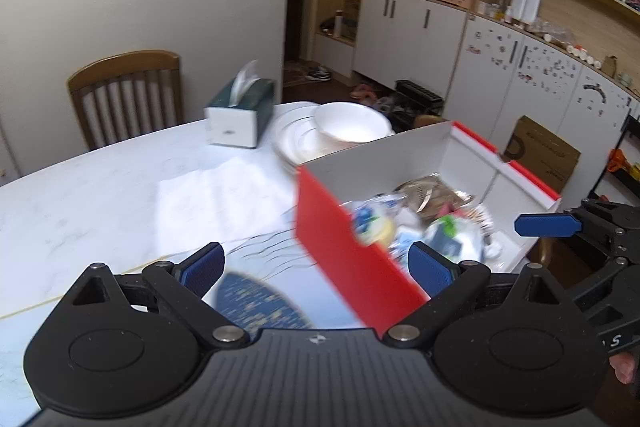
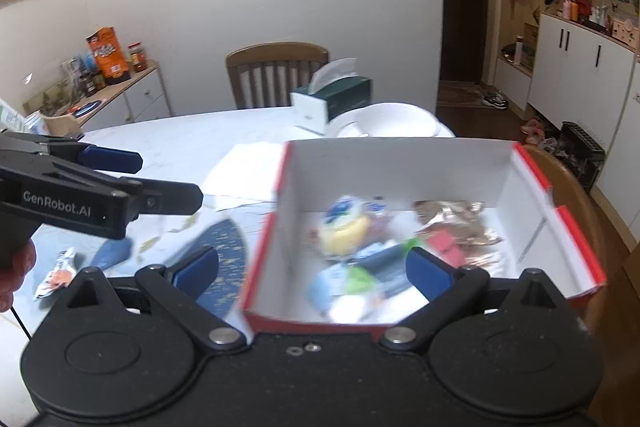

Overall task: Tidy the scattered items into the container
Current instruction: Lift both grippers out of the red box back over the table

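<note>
Your left gripper (image 1: 316, 265) spread wide, nothing between pads. Your right gripper (image 2: 312, 273) same, wide and empty, hanging over red-and-white box (image 2: 400, 167) on marble table (image 1: 80, 187). Box full of blurry snack packets (image 2: 348, 227). One small packet (image 2: 56, 273) loose on table beside dark blue fan (image 2: 224, 247).

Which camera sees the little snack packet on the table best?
The right wrist view. The small snack packet lies on the white table, left of the red box. The left wrist view does not show it.
</note>
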Motion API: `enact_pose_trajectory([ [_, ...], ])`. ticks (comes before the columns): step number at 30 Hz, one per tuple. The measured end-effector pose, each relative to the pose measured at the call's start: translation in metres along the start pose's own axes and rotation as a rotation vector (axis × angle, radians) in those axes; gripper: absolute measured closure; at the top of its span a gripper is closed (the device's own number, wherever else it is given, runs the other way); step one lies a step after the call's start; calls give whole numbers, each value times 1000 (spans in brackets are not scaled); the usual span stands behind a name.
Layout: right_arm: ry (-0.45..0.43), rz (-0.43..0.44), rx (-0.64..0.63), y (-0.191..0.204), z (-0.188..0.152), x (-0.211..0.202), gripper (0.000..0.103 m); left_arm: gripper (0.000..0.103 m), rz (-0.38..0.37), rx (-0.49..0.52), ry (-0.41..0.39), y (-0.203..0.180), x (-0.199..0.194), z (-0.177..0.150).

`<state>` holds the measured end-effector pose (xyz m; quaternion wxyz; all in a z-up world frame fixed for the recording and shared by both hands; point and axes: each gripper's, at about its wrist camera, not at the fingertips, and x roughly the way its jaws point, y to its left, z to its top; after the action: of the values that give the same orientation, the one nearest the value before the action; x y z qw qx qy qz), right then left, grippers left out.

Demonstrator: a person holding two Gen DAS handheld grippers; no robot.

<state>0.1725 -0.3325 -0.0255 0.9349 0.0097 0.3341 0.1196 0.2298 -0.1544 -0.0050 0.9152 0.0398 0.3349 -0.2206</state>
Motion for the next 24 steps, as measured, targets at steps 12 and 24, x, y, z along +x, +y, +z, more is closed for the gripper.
enact_pose_trajectory([
  [12,31,60,-44,90,-18,6,3,4,63,-43,-2,74,-48,-36],
  [24,51,89,-66,155,-31,11,3,4,92,-58,25,132,-69,-71],
])
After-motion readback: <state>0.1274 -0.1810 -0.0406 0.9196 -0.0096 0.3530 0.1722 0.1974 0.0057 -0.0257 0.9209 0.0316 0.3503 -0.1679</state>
